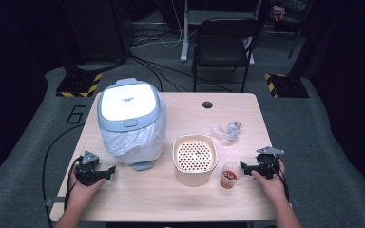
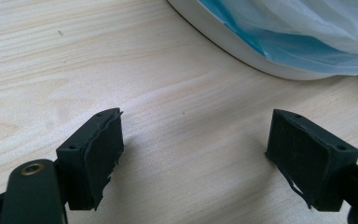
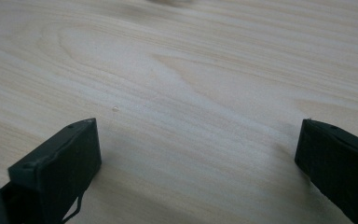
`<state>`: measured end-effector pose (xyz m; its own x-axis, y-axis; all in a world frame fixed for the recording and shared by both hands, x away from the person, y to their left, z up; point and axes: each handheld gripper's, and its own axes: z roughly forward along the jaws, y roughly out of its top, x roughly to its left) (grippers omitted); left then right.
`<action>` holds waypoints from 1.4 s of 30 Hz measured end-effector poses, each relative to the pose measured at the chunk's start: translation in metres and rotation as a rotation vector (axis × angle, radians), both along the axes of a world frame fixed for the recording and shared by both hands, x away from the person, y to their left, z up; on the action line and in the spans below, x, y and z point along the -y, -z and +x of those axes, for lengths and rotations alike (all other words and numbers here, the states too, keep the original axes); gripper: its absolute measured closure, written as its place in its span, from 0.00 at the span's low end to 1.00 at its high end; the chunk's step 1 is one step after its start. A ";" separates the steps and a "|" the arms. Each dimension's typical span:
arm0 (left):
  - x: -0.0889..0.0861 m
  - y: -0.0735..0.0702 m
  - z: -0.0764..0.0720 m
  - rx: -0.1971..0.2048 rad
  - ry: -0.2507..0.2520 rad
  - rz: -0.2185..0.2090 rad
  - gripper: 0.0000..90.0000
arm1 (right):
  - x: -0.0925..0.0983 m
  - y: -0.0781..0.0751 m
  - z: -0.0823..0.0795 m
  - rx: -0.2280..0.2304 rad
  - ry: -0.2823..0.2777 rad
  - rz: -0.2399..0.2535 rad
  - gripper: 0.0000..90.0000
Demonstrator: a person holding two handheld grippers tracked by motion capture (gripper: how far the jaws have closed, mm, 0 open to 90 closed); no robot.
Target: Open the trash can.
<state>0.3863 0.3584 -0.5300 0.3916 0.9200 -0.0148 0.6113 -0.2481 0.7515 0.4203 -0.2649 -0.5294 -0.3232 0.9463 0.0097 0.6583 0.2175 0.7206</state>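
Both tongs rest low on the table (image 1: 138, 199) with their jaws apart and nothing between them. The left tongs (image 1: 105, 172) lie near the front left edge, just in front of the small trash bin (image 1: 130, 121), which has a closed grey-blue lid and a pale plastic bag hanging over its sides. The right tongs (image 1: 245, 168) lie at the right side, and their tips point toward a small clear cup (image 1: 230, 175) with something red-brown inside. The cup stands just beside the right tongs but is not touching them. Between the bin and the cup stands a cream container (image 1: 195, 158) with a perforated insert.

I judge that the work is at its very start: no thing is gripped yet. The next move probably calls for the right tongs to go a little forward to the cup and close gently on its thin wall, keeping it upright so the contents do not spill.

Some things are hard to make out. What is in the cup I cannot say. The crumpled clear object (image 1: 228, 129) behind the container may be a wrapper. In the left gripper view the bin is cut off, so its base and the bag show only in part.
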 end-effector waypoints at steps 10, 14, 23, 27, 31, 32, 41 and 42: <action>-0.001 0.000 -0.001 0.007 0.000 -0.004 0.22 | 0.000 0.000 0.000 0.000 0.000 0.000 0.00; -0.001 0.000 -0.003 -0.005 0.006 -0.006 0.23 | 0.000 0.000 0.000 0.000 0.000 0.000 0.00; -0.001 0.000 -0.004 0.017 0.023 -0.014 0.27 | 0.000 0.000 0.000 0.000 0.000 0.000 0.00; -0.001 -0.003 -0.005 -0.013 0.036 -0.054 0.36 | 0.000 0.000 0.000 0.000 0.000 0.000 0.00; -0.001 -0.014 -0.012 -0.031 0.056 -0.037 0.39 | 0.000 0.000 0.000 0.000 0.000 0.000 0.00; 0.000 -0.017 -0.014 -0.016 0.058 -0.025 0.39 | 0.000 0.000 0.000 0.000 0.000 0.000 0.00; 0.019 -0.042 -0.036 -0.022 0.163 -0.065 0.39 | 0.000 0.000 0.000 0.003 0.000 -0.003 0.00; 0.022 -0.043 -0.038 -0.019 0.183 -0.067 0.40 | -0.001 0.000 -0.001 -0.001 0.007 0.002 0.00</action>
<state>0.3482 0.3365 -0.4875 0.5510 0.8304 -0.0824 0.5748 -0.3062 0.7589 0.4198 -0.2643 -0.5294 -0.3170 0.9484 0.0115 0.6602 0.2120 0.7206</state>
